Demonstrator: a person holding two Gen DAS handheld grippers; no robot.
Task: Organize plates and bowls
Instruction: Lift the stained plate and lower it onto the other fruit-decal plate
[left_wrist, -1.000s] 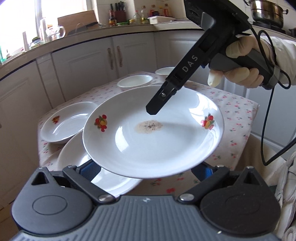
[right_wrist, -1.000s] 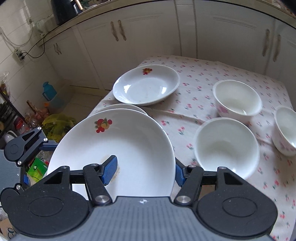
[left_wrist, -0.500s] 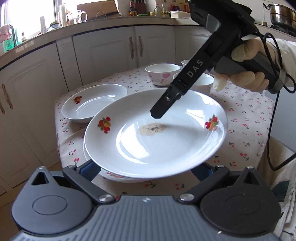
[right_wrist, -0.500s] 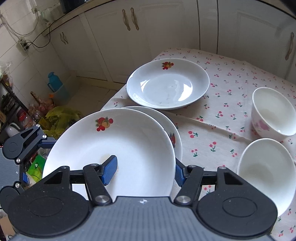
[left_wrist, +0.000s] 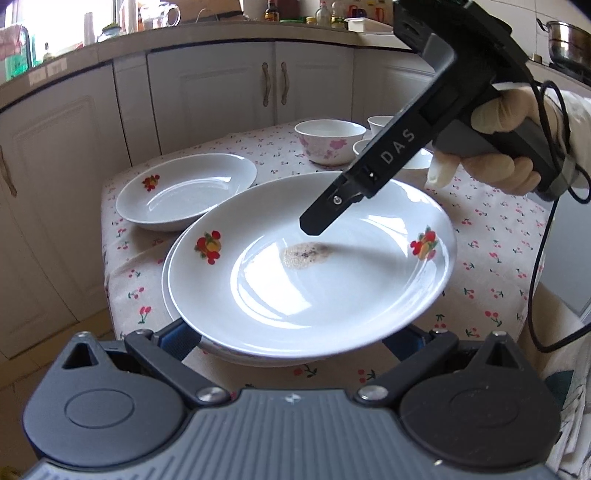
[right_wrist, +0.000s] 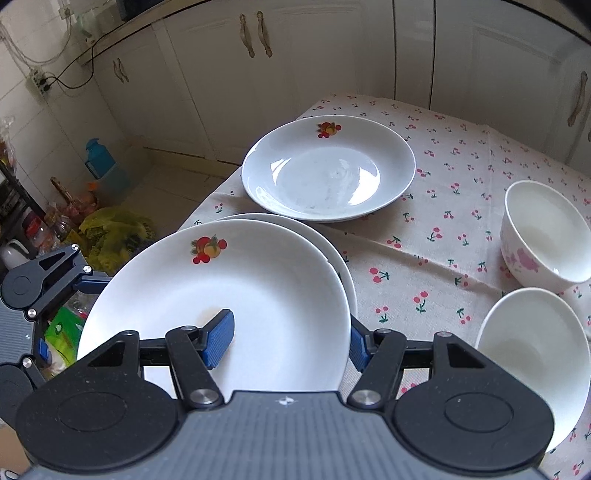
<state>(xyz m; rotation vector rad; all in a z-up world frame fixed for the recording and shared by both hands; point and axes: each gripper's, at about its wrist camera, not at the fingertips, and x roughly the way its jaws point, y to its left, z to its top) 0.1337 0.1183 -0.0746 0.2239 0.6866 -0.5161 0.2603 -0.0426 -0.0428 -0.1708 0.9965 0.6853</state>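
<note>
White glazed ceramic plate (right_wrist: 236, 302) with fruit print, over second plate (right_wrist: 332, 254).
Right gripper (right_wrist: 288, 339) fingers clamp its rim; left gripper (left_wrist: 291, 338) state unclear. Slick, brittle: hold by rim.

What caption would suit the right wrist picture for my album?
Right tongs grip a fruit-print plate above another plate on the cherry tablecloth.

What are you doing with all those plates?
A person is stacking dishes. The right hand-held gripper pinches the rim of a fruit-patterned plate and holds it just over another plate on the cherry tablecloth. The left hand-held gripper sits at the plate's other edge. A third plate and bowls wait nearby.
</note>
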